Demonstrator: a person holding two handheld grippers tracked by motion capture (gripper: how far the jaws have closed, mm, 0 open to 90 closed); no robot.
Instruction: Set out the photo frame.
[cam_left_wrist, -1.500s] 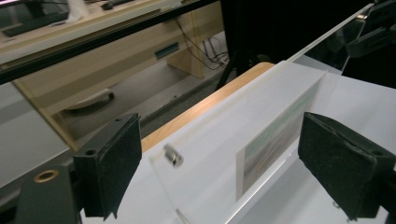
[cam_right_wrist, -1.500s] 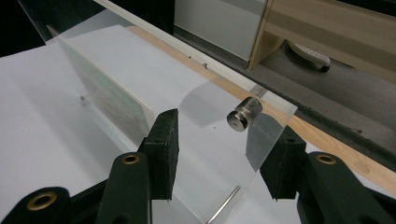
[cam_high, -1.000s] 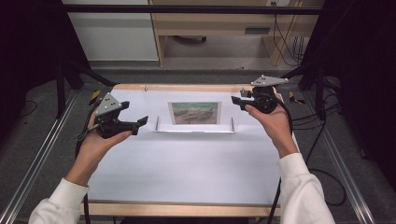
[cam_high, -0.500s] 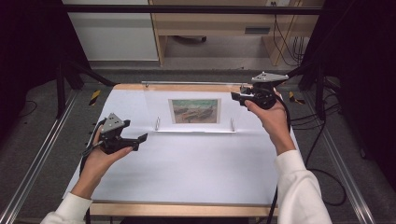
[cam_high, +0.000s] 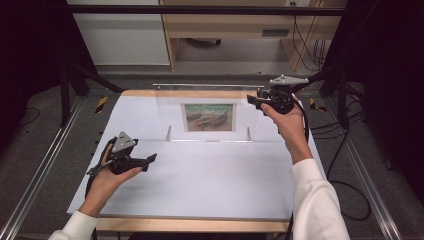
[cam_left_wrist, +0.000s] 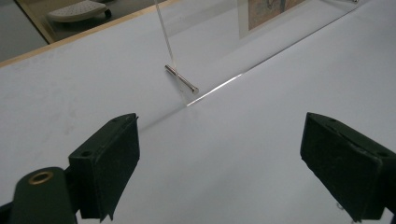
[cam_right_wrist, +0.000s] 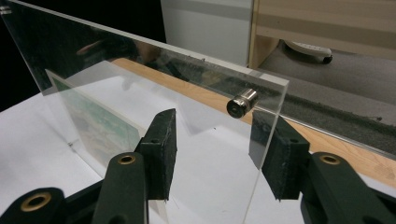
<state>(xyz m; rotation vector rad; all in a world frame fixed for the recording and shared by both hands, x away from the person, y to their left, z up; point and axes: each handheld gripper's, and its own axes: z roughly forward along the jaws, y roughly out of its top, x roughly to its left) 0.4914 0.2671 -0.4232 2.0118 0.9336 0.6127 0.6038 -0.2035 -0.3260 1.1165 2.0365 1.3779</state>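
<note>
- The table (cam_high: 200, 185) in front of you is covered by a white sheet, with a wooden edge showing at its near and far sides.
- A clear acrylic frame (cam_high: 165, 107) stands upright across the far half of the table, resting on small metal feet, one of them (cam_left_wrist: 181, 78) close ahead in your left gripper view.
- A small painted picture (cam_high: 209, 117) sits in the middle of that panel.
- Your right gripper (cam_high: 256, 99) is up at the panel's right end near its top corner; its jaws stand partly apart, one on each side of the panel's edge (cam_right_wrist: 264, 149). You cannot tell from the pictures whether the pads press on it.
- Your left gripper (cam_high: 150, 159) is low over the white sheet, well short of the panel, jaws wide apart with nothing between them.
- A round metal stud (cam_right_wrist: 241, 102) sits in the panel's top corner, just above your right jaws.
</note>
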